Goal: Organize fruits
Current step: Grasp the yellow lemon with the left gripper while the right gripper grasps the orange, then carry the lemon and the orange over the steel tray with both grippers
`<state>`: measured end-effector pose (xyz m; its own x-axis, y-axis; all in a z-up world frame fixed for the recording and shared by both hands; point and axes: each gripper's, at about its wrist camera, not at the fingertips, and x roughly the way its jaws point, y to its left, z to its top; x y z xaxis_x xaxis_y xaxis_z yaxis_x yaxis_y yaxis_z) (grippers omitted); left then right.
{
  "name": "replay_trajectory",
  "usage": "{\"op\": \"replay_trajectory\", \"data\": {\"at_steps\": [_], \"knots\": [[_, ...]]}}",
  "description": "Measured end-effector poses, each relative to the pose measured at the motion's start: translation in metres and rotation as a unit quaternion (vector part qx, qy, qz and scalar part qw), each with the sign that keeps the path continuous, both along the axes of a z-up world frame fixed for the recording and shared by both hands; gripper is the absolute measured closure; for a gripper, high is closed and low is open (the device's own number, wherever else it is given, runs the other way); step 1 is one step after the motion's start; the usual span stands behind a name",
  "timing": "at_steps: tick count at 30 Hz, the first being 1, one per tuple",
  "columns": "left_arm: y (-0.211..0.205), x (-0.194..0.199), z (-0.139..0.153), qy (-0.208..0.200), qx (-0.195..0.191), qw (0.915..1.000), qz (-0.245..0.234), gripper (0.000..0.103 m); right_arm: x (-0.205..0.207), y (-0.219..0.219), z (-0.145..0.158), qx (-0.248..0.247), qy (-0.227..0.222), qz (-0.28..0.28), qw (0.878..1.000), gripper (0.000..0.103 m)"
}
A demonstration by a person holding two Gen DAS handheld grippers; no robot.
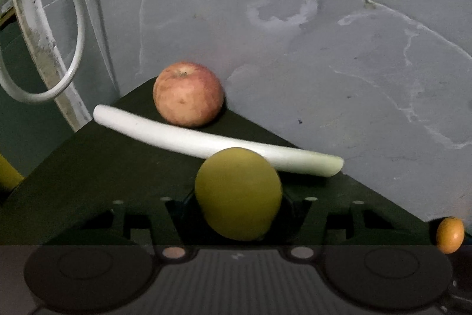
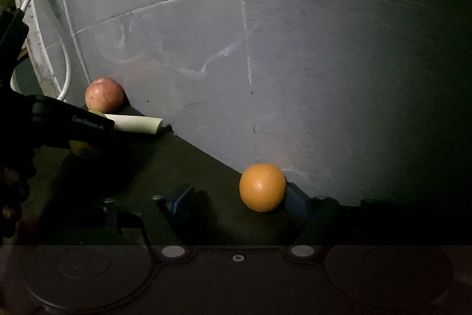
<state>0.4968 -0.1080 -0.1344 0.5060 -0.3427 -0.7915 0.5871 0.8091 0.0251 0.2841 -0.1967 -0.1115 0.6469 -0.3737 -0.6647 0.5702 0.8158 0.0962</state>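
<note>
My left gripper [image 1: 238,207] is shut on a yellow-green round fruit [image 1: 238,194], held just above the dark table [image 1: 97,164]. Behind it lie a white leek stalk [image 1: 206,142] and a red apple [image 1: 188,94] by the wall. A small orange [image 1: 450,234] sits at the far right. In the right wrist view my right gripper [image 2: 236,201] is open, its blue fingertips [image 2: 178,198] wide apart; the orange [image 2: 262,187] rests against the right fingertip. The apple [image 2: 104,95], the leek [image 2: 137,123] and the left gripper's body [image 2: 67,124] are at left.
A grey marbled wall [image 1: 295,49] runs along the back of the table. White cables [image 1: 70,28] hang by a white frame at the far left; they show in the right wrist view [image 2: 66,58] too. The table edge falls off at left.
</note>
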Motion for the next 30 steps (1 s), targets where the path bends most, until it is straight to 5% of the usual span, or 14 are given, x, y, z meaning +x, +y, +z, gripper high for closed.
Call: {"op": "replay_trajectory", "data": {"at_steps": [17,30], "knots": [[0.002,-0.030,0.004,0.030,-0.008,0.9992,-0.023,0.042,-0.013,-0.012,0.003,0.039,-0.030,-0.059,0.997,0.067],[0.013,-0.052,0.012,0.037,-0.016,0.9990,-0.017,0.043,-0.036,-0.013,0.007,0.053,-0.040,-0.040,0.997,0.069]]}}
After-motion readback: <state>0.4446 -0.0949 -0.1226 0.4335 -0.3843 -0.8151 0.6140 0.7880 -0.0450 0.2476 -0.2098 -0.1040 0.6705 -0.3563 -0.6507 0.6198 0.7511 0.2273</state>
